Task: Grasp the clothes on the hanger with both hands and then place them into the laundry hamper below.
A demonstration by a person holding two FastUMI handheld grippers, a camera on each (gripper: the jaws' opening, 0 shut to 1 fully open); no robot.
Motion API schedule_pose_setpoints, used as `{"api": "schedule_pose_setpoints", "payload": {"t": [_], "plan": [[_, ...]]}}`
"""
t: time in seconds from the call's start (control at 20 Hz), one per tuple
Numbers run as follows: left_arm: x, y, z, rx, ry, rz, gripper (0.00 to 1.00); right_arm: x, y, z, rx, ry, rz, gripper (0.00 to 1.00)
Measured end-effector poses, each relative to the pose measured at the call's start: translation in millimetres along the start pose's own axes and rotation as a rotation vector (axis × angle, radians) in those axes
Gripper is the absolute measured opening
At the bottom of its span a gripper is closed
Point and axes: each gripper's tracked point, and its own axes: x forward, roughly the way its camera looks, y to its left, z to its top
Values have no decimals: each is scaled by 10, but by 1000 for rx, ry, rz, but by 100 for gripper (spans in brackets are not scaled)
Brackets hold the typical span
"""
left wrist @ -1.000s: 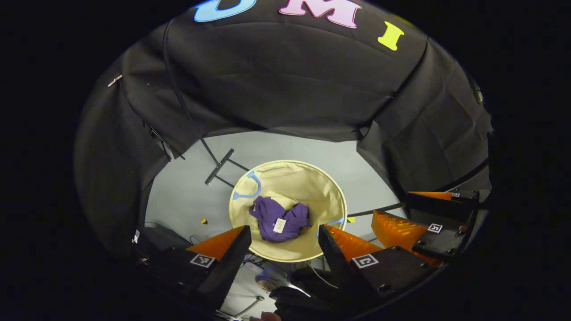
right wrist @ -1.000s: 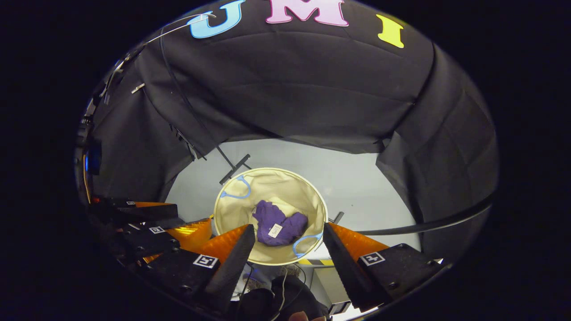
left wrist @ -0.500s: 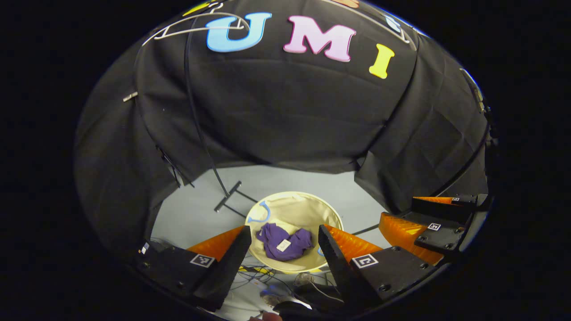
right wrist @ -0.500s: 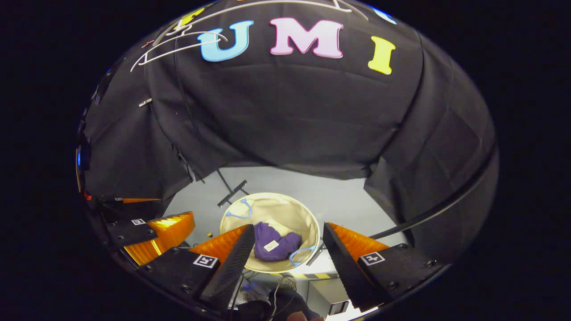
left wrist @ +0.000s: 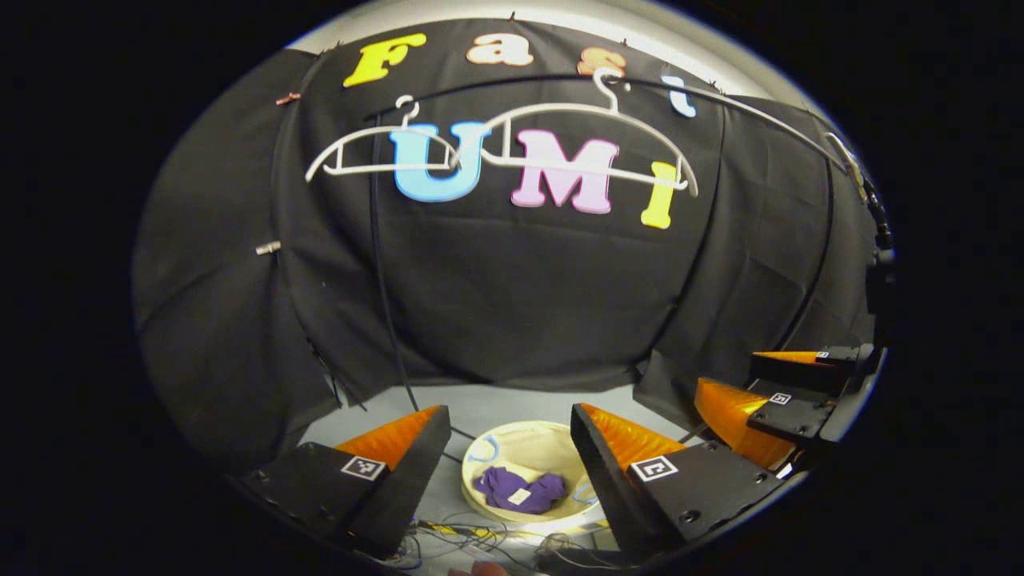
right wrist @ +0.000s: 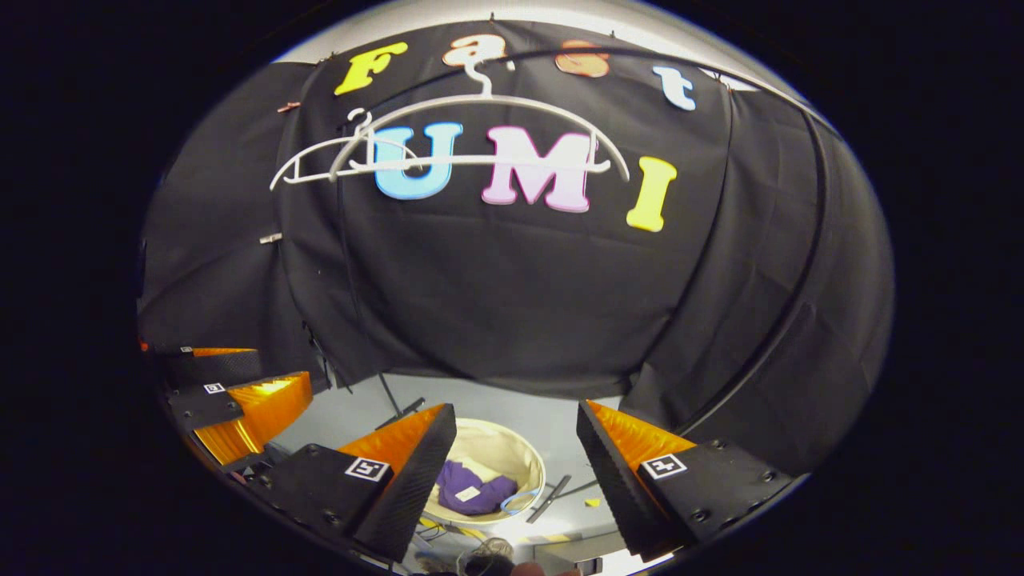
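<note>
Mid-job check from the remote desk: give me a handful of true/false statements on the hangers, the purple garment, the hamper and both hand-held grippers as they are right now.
1. The purple garment lies inside the laundry hamper. True.
2. A shirt hangs on one of the white hangers. False: both hangers on the rail are bare.
3. The left hand-held gripper is shut on the garment. False: its jaws stand apart with nothing between them.
4. The right hand-held gripper is open. True.
5. The hamper stands on the floor below the hangers. True.
6. The hamper is tipped on its side. False: it stands upright, mouth up.
</note>
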Motion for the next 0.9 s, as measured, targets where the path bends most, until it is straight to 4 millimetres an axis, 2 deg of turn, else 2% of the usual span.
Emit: {"api": "schedule_pose_setpoints", "payload": {"t": [0.3,0.45,0.5,0.55,0.6,0.65,0.85,0.9], "plan": [[-700,176,644,13,-192,0,95,-653,209,747,12,-194,-12,98],[-967,224,843,4,-247,-13,95,-884,226,978,34,-254,-26,98],[-1050,251,900,-6,-263,-16,92,-914,220,1011,35,-277,-38,98],[-1117,284,958,-15,-281,-17,95,-972,198,1114,38,-304,-53,98],[-1189,320,1016,-23,-299,-16,92,-1030,146,1129,44,-326,-69,96],[-1257,367,1072,-29,-319,-12,95,-1112,100,1174,53,-345,-79,96],[-1451,485,1255,-15,-384,18,95,-1538,-59,1223,83,-408,-90,96],[-1490,494,1286,-10,-392,23,92,-1605,-110,1243,83,-433,-96,96]]}}
